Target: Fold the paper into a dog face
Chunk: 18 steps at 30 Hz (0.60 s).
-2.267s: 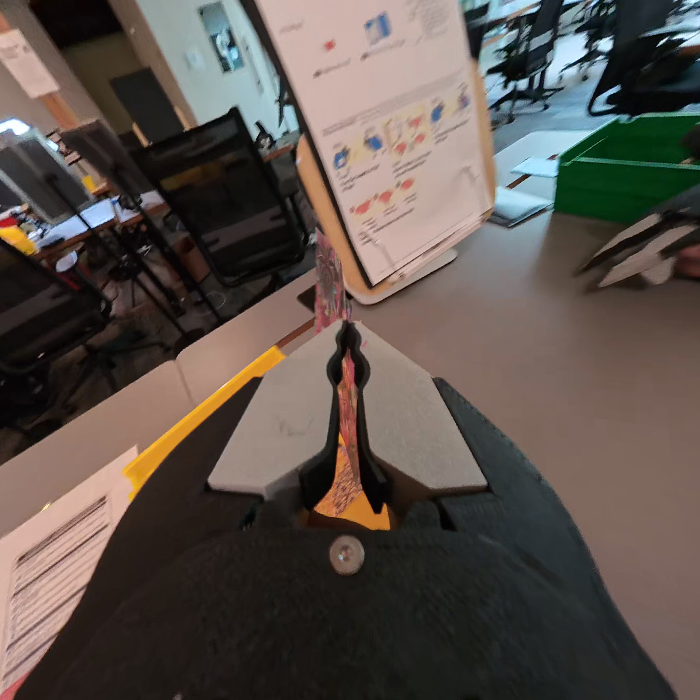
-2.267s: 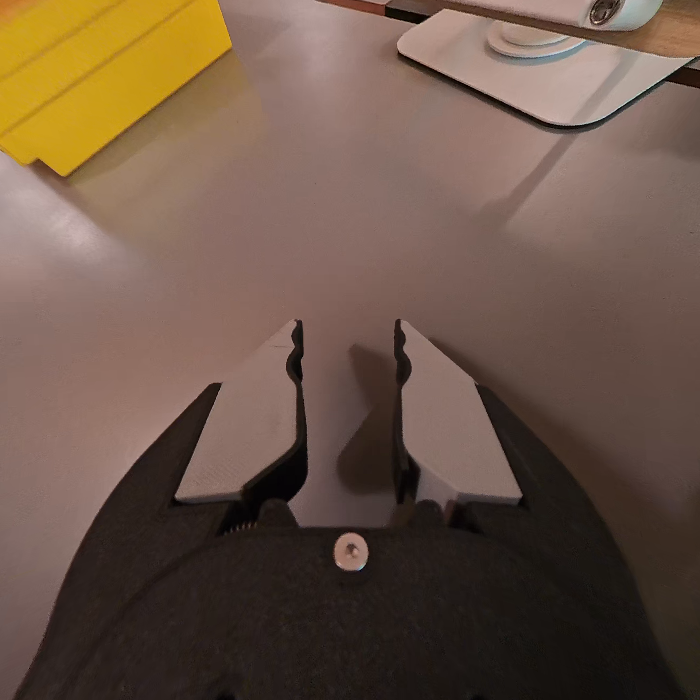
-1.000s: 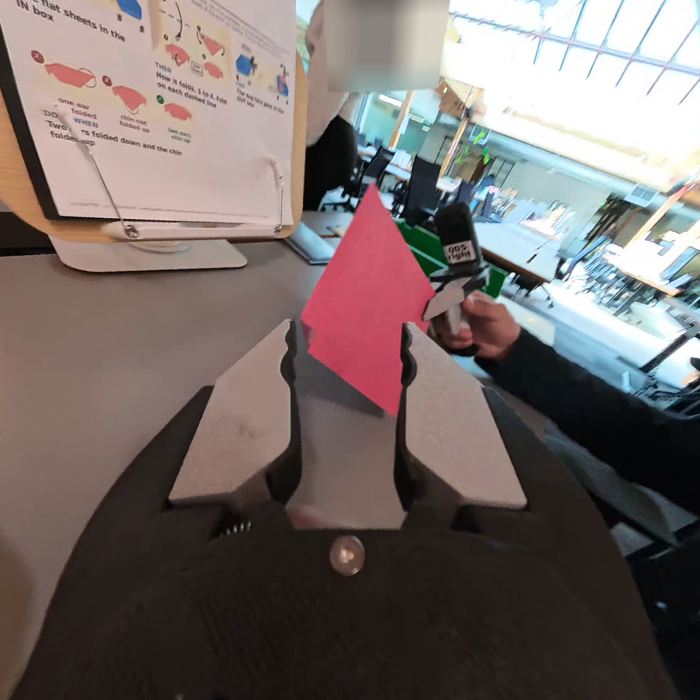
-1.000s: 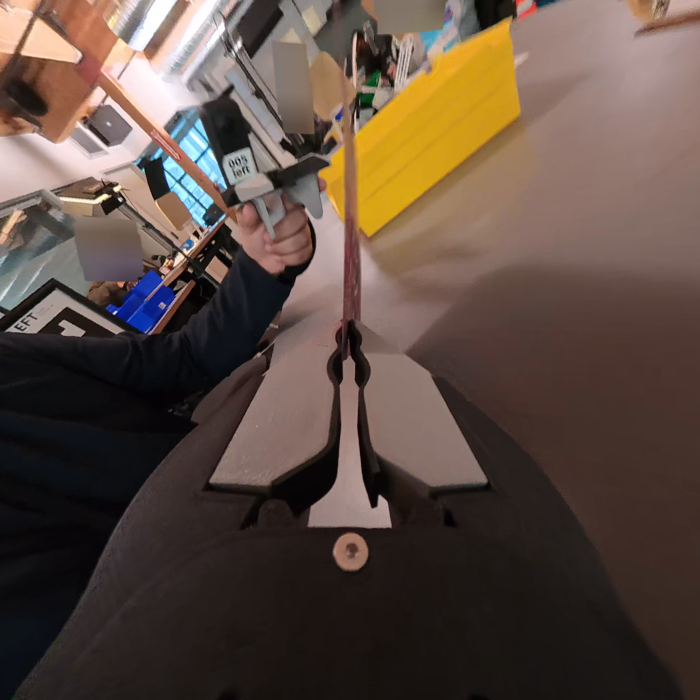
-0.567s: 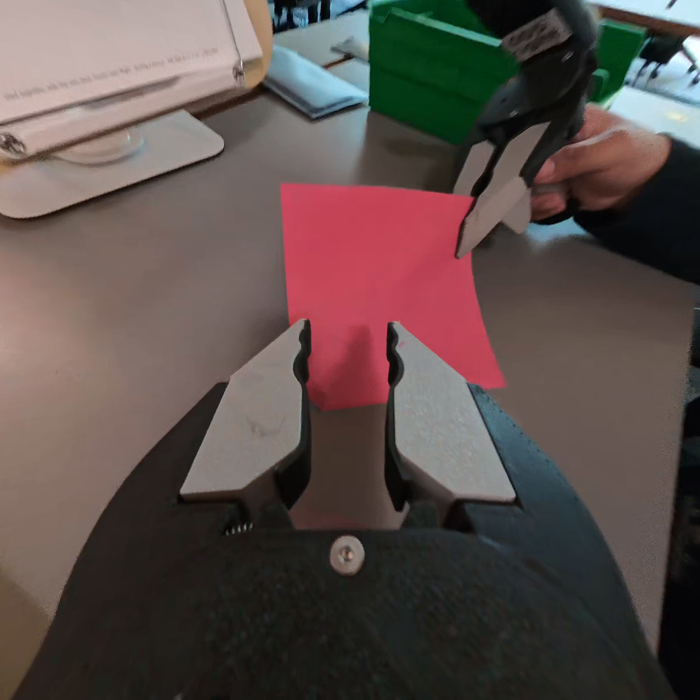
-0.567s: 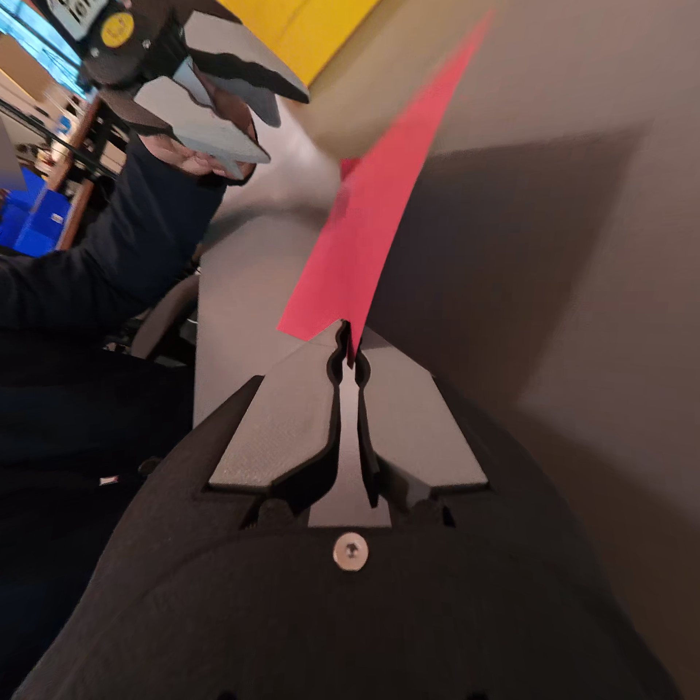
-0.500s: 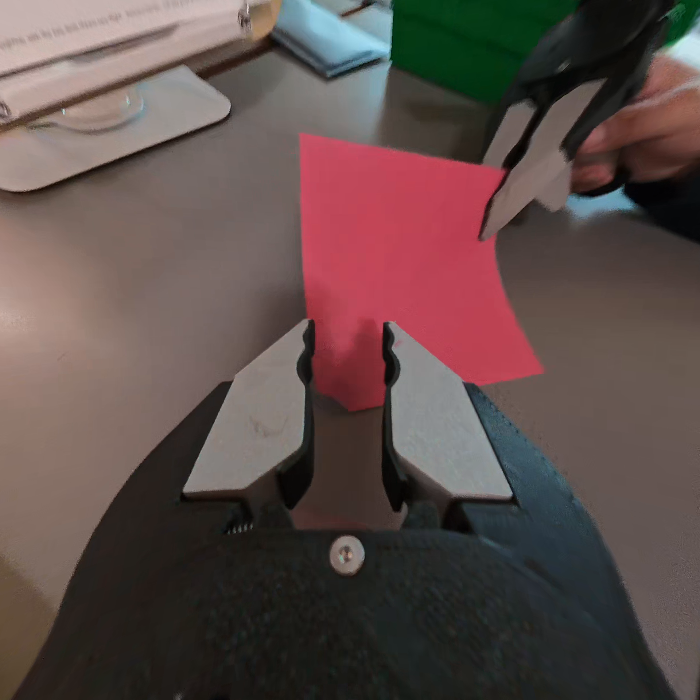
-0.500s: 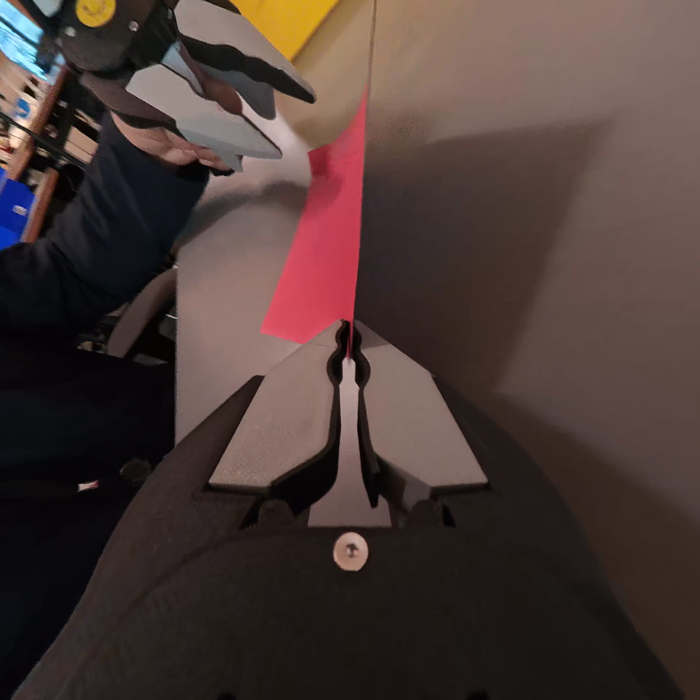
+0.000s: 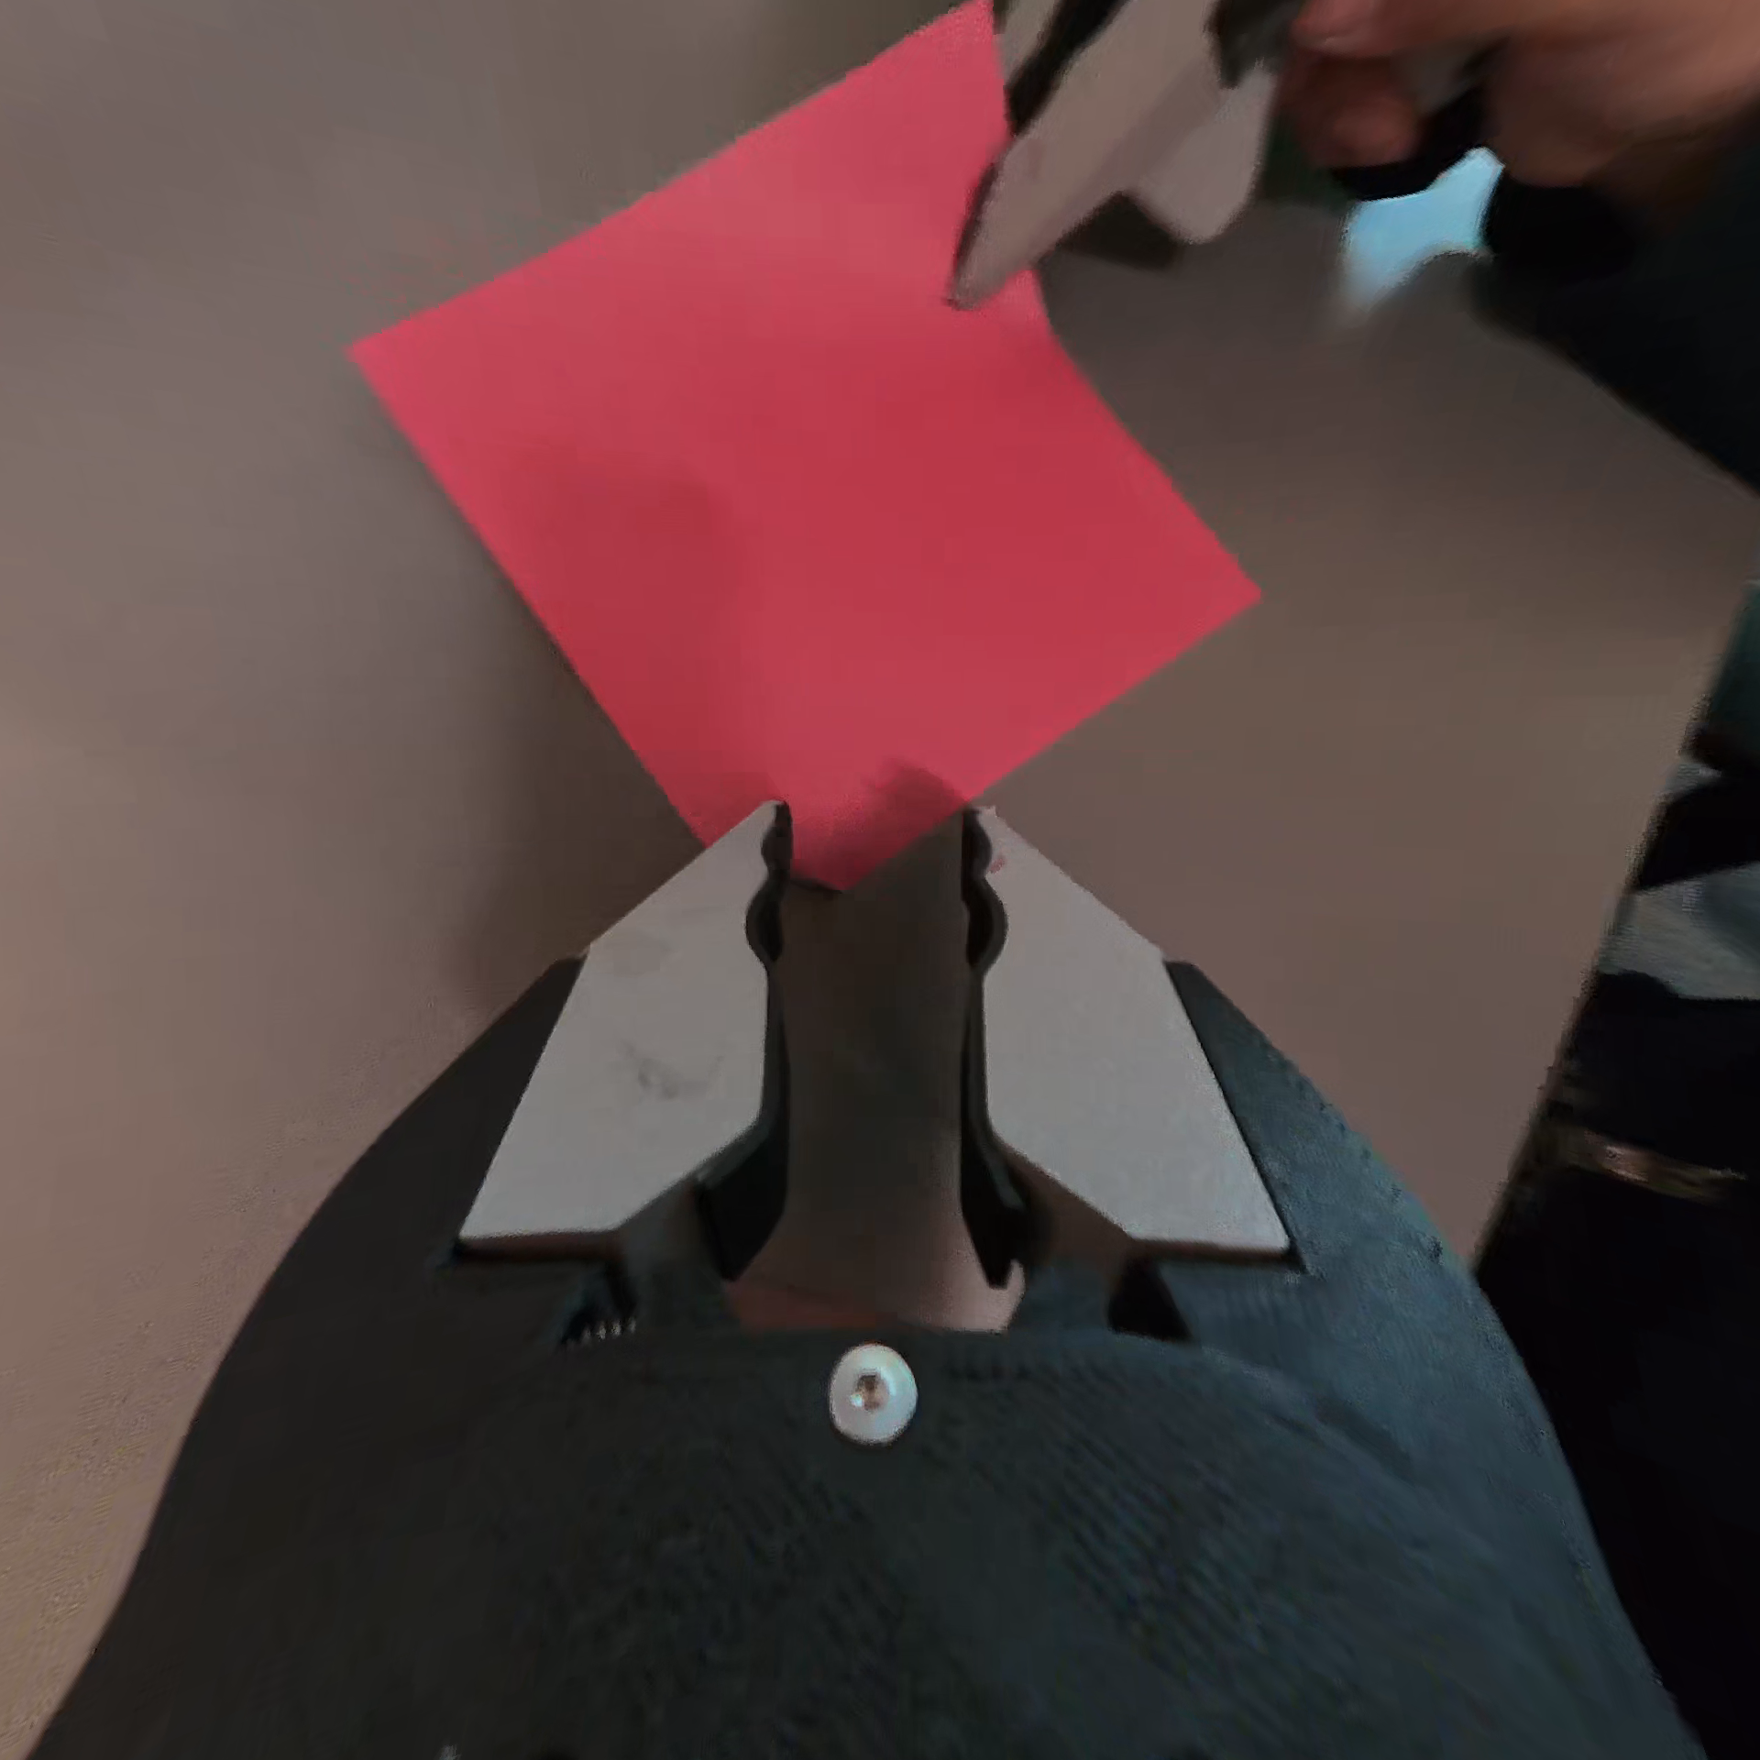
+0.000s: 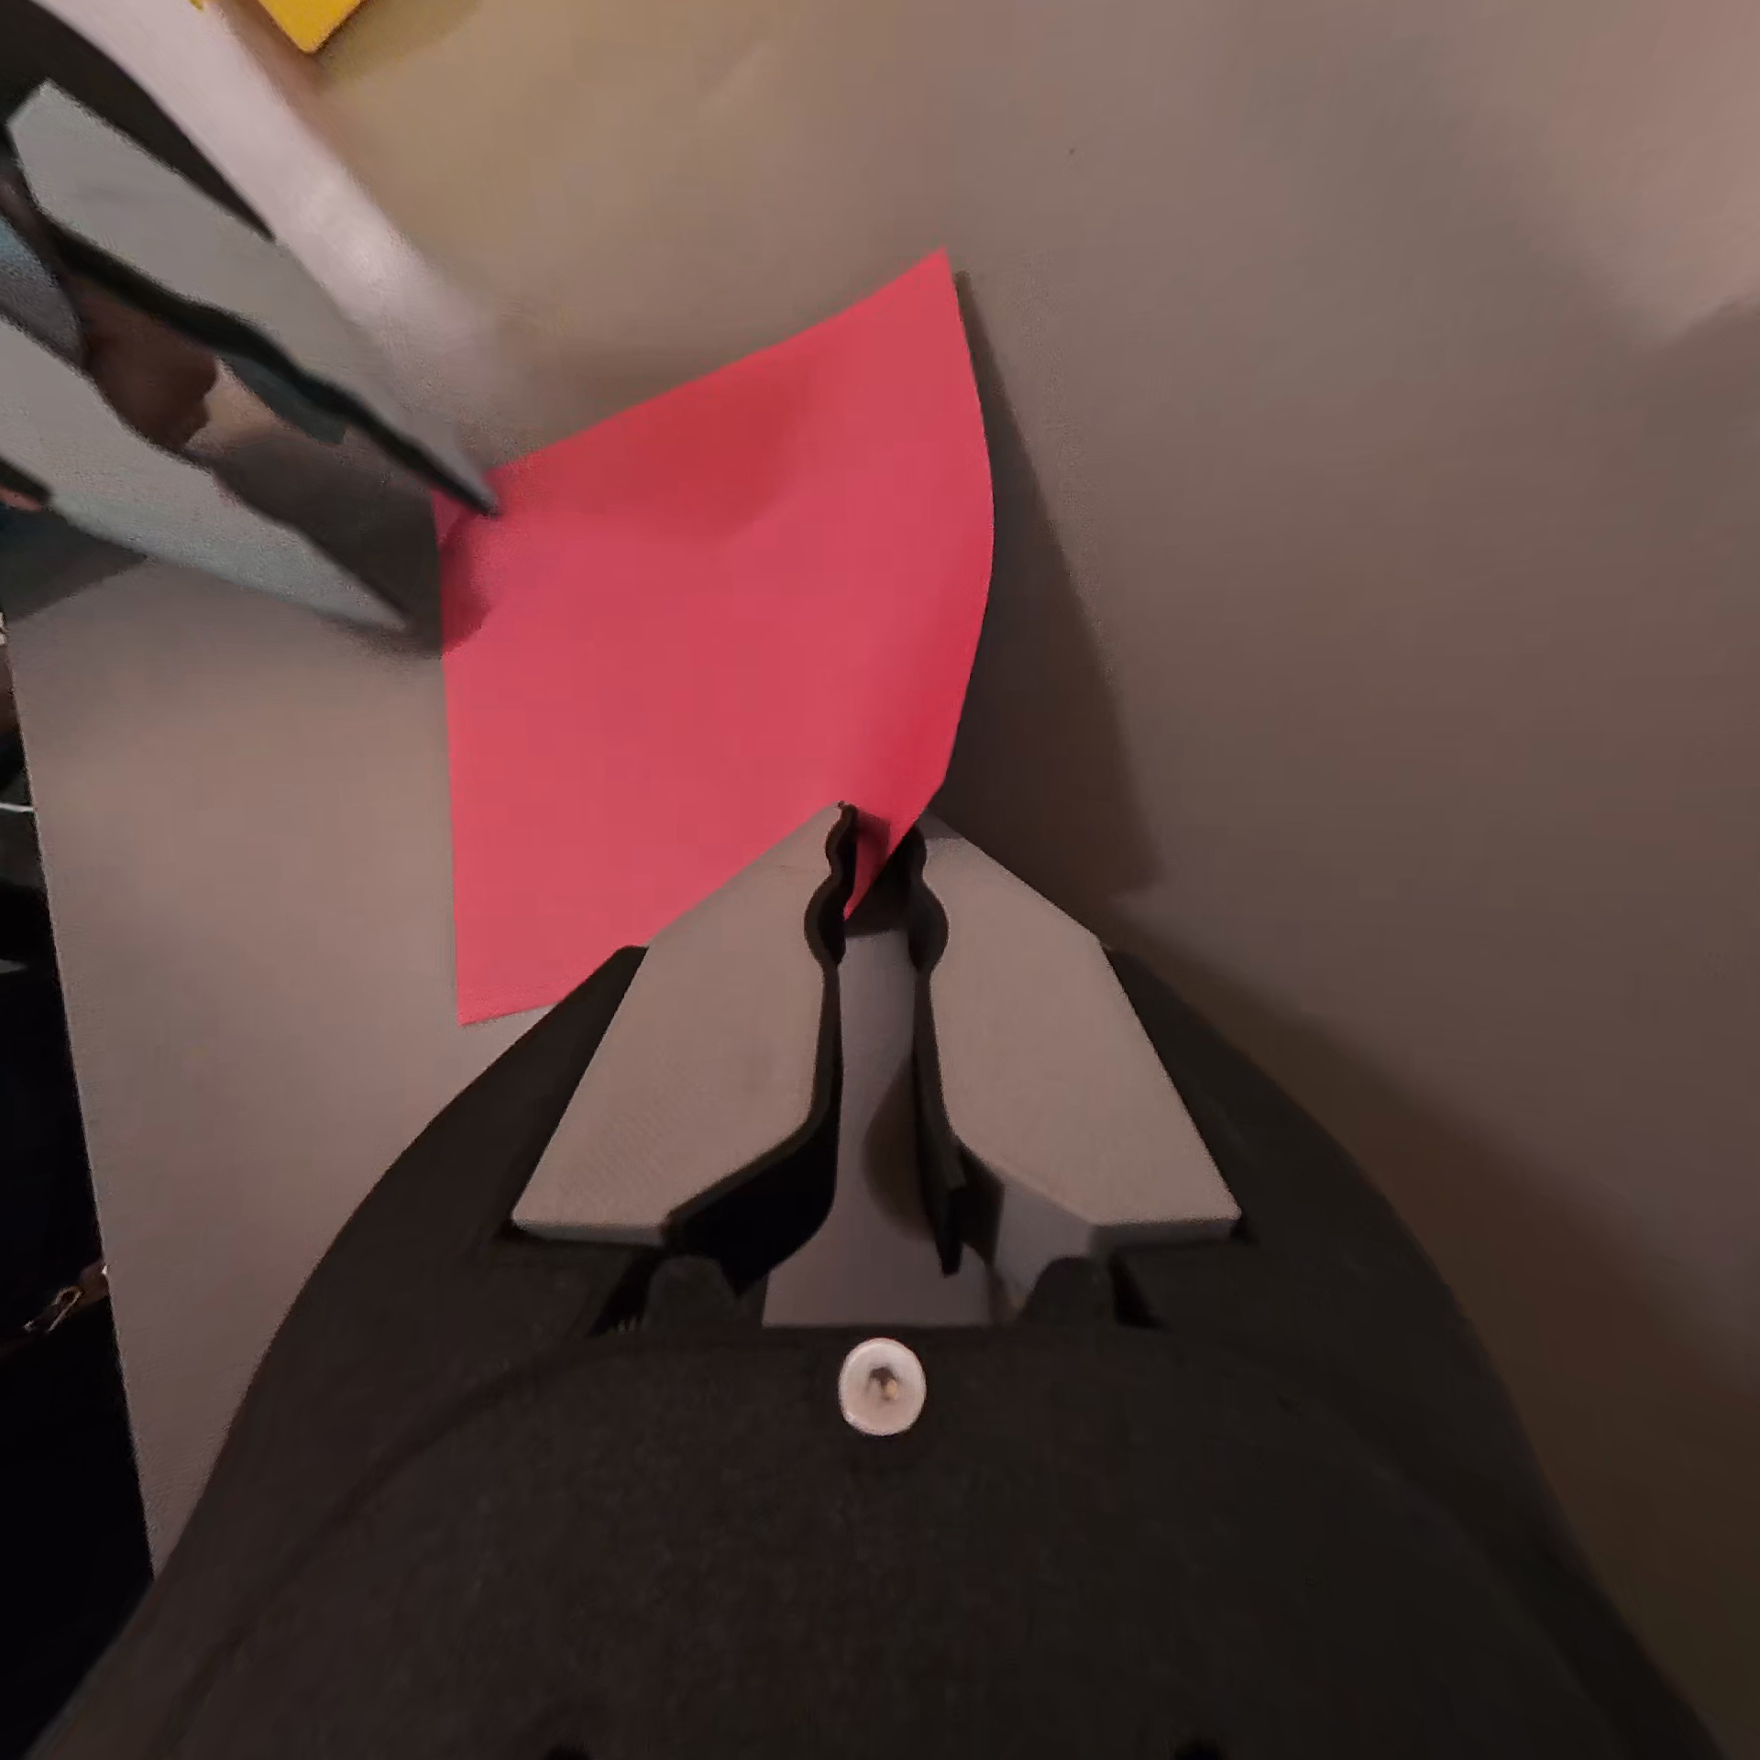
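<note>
A square red paper (image 9: 810, 514) lies almost flat on the grey table, corner toward me. My left gripper (image 9: 876, 829) is open, and the paper's near corner lies between its fingertips. My right gripper (image 10: 876, 833) has its jaws a little apart, with another corner of the paper (image 10: 705, 648) between them; that edge curls up slightly. The right gripper shows blurred in the left wrist view (image 9: 962, 286), tip on the paper's far right corner. The left gripper shows in the right wrist view (image 10: 448, 571), open around the paper's left corner.
The grey table (image 9: 238, 667) has its edge at the right of the left wrist view and at the left of the right wrist view (image 10: 57, 952). A yellow box (image 10: 314, 19) sits at the far top left. A person's hand (image 9: 1543, 86) holds the right gripper. The left gripper's tips are roughly 15 cm from the right gripper's.
The paper, held upright in the shut right gripper, has come down onto the table. Both grippers have dropped low over it. The right jaws have parted slightly.
</note>
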Available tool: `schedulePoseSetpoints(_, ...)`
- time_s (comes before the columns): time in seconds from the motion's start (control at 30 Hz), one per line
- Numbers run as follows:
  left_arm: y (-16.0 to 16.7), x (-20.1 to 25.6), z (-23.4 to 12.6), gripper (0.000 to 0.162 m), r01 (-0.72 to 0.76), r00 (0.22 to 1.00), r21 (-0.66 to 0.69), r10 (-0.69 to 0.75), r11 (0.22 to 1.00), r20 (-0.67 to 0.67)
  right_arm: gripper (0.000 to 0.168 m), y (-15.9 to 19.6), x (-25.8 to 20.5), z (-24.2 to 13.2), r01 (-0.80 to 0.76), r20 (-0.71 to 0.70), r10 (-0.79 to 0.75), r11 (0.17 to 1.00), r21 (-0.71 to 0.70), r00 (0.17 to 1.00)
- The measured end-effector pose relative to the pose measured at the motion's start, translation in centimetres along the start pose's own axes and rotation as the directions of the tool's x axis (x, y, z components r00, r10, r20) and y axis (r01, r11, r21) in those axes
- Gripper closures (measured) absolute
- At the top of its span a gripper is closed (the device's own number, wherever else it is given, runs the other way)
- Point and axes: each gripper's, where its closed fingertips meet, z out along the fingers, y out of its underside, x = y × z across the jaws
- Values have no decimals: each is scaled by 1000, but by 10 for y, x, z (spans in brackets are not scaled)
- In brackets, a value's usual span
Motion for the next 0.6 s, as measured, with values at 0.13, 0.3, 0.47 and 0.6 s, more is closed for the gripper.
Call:
schedulePoseSetpoints(0.13, 0, 6, -6, 120, 10, 1000, 11, -10, 1000, 21, 161, -4, 8, 0, 6, -41, -5, 1000, 28, 999)
schedulePoseSetpoints(0.3, -19, 2, -17, 120, -3, 998, 84, -2, 997, 59, 152, -8, 19, -1, 69, -133, -63, 997, 44, 989)
schedulePoseSetpoints(0.47, -61, -16, -24, 121, -21, 994, 235, -5, 972, 107, 151, -13, 26, -7, 63, -155, -49, 994, 87, 987)
schedulePoseSetpoints(0.6, -88, -34, -13, 121, -63, 989, 267, 24, 962, 146, 149, -16, 30, -14, -3, -108, 18, 990, 139, 994)
